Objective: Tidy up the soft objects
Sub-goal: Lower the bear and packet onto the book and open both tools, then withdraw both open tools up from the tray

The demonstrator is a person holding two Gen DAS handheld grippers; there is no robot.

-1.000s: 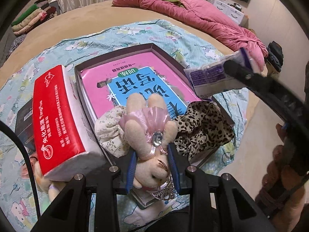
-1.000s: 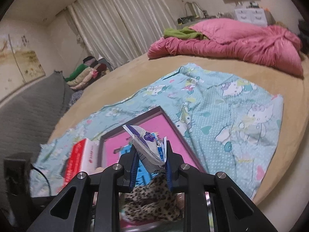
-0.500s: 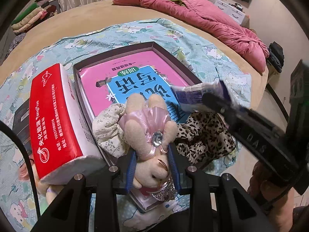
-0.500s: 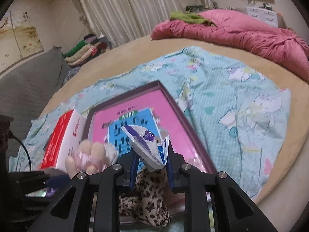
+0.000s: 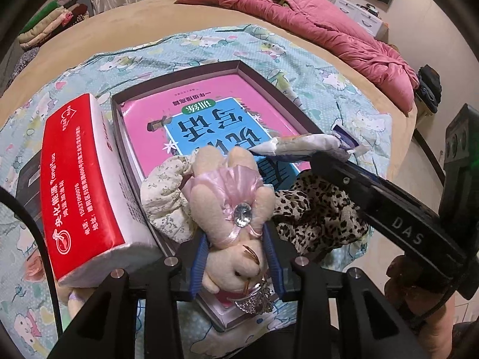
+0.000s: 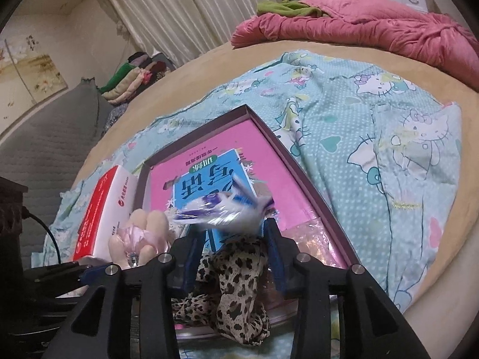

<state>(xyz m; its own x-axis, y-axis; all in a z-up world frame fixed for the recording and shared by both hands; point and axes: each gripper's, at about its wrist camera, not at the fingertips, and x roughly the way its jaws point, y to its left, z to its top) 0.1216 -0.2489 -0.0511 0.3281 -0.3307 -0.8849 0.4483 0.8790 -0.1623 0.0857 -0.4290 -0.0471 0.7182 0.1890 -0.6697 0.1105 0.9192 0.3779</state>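
Observation:
My left gripper (image 5: 235, 233) is shut on a beige plush rabbit (image 5: 230, 191) in a pink skirt, at the near end of a shallow purple box (image 5: 257, 80). A pink and blue book lines the box. A leopard-print cloth (image 5: 314, 212) lies right of the rabbit and a floral cloth (image 5: 167, 197) left of it. My right gripper (image 6: 233, 236) hovers over the leopard cloth (image 6: 236, 272) with its jaws opening. A small purple-and-white tissue packet (image 6: 221, 209) lies blurred and tipped sideways across the fingertips, and the pads are off it. In the left wrist view the tissue packet (image 5: 302, 146) rests on the upper finger.
A red-and-white tissue pack (image 5: 80, 179) leans on the box's left wall, with a black box (image 5: 27, 176) beyond it. Everything sits on a blue cartoon sheet (image 6: 374, 137) over a round tan bed. A pink quilt (image 5: 314, 21) is at the far side, folded clothes (image 5: 51, 21) far left.
My right gripper came down over the box with the packet. Its jaws widened and the packet tipped sideways out of the grip. The left gripper and rabbit stayed put.

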